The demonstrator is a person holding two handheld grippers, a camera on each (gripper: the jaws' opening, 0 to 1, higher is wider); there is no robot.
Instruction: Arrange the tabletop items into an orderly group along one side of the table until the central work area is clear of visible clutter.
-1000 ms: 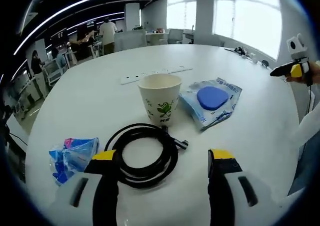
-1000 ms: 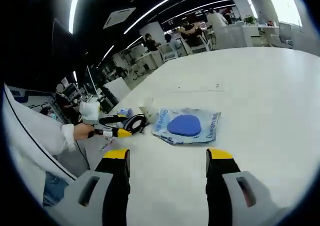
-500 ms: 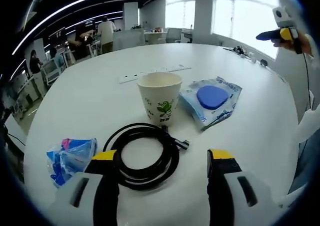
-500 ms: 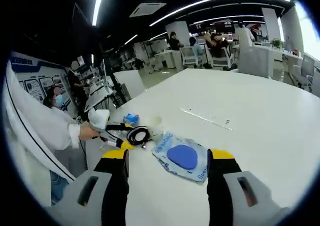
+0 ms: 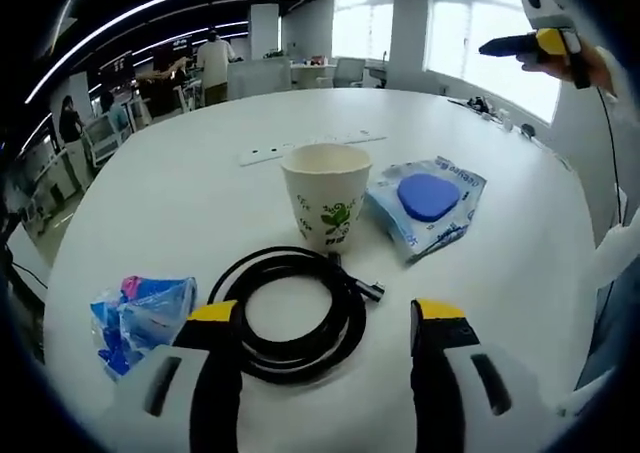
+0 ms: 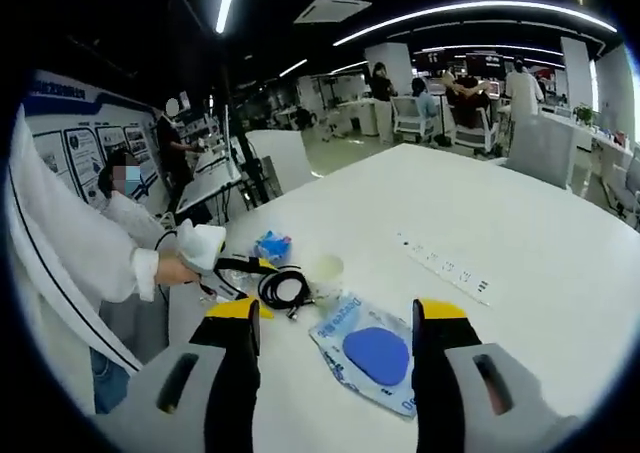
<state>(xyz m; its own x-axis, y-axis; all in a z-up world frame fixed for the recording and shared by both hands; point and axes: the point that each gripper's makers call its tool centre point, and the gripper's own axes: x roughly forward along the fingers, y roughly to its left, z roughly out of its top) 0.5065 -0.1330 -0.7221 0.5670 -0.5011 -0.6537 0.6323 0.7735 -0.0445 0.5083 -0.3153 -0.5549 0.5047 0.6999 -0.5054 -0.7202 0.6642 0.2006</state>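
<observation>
Right claw (image 5: 500, 45) higher; cup (image 5: 326, 195) upright

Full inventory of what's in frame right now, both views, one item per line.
Table: 1, white, round, under everything.
Paper cup: 1, cream with green leaf print, upright, mid-table.
Cable: 1, black, coiled, in front of the cup, nearest the left gripper.
Blue pad packet: 1, clear wrap around a blue pad, right of the cup.
Crumpled wrapper: 1, blue and pink, left of the cable.
Power strip: 1, white, behind the cup.
Left gripper: 1, black with yellow-tipped fingers, open, hovering at the cable.
Right gripper: 1, same colours, open, raised above the packet.
</observation>
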